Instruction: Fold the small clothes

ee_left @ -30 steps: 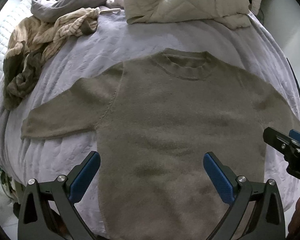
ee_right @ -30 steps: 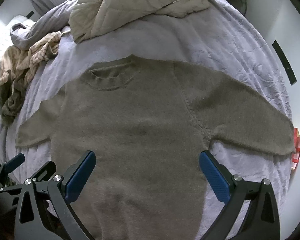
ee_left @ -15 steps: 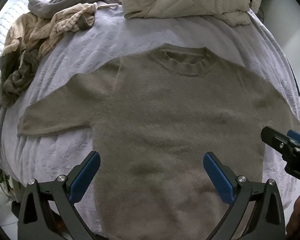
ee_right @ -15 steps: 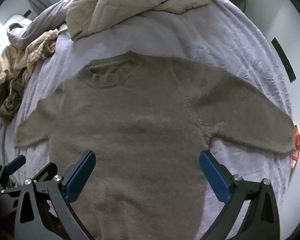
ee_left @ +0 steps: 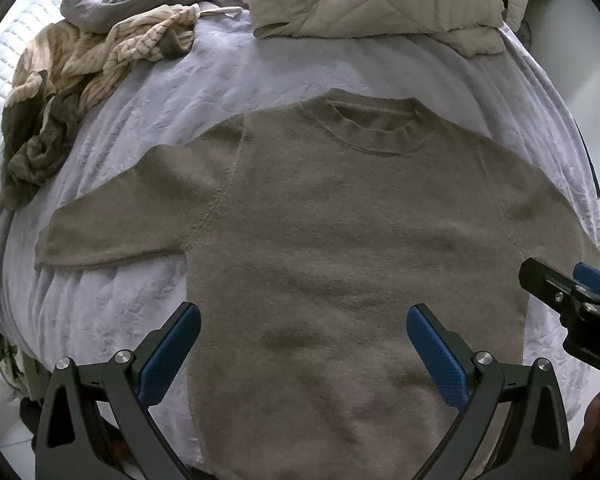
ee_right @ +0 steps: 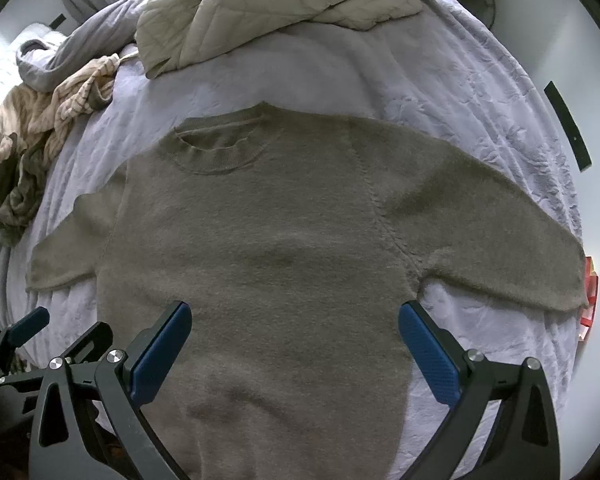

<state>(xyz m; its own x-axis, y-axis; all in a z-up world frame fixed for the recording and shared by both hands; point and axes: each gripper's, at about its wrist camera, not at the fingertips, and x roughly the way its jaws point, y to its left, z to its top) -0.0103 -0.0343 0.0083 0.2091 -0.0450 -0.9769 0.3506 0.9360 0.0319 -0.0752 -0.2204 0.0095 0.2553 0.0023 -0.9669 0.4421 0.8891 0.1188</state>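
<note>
Lavender quilted bedding [ee_left: 332, 64] covers the bed on which we work, with a cream quilted jacket [ee_left: 380, 0] heaped at the far edge and a striped beige garment [ee_left: 112, 52] bunched at the far left beside a grey hooded top [ee_left: 112, 0]. Near the middle of the bed we see the task's thing, a taupe knit sweater [ee_left: 340, 232], lying flat and face up with its ribbed round collar [ee_left: 372, 128] toward the far side and both sleeves spread outward.

From the left wrist view we see the whole left sleeve [ee_left: 132, 208] to its cuff, while the sweater's right side is cut off by the picture's edge; there the right gripper [ee_left: 572, 300] enters from the right. From the right wrist view we see the right sleeve [ee_right: 492, 232] entire, reaching the bed's right edge near a red object [ee_right: 590, 296], and a white floor with a dark strip [ee_right: 568, 128].

Our left gripper [ee_left: 304, 356] hovers above the sweater's lower body, blue pads [ee_left: 168, 356] spread wide, holding nothing. Our right gripper [ee_right: 296, 352] likewise stands wide and empty, with the left gripper's fingers [ee_right: 28, 324] visible at its near left.
</note>
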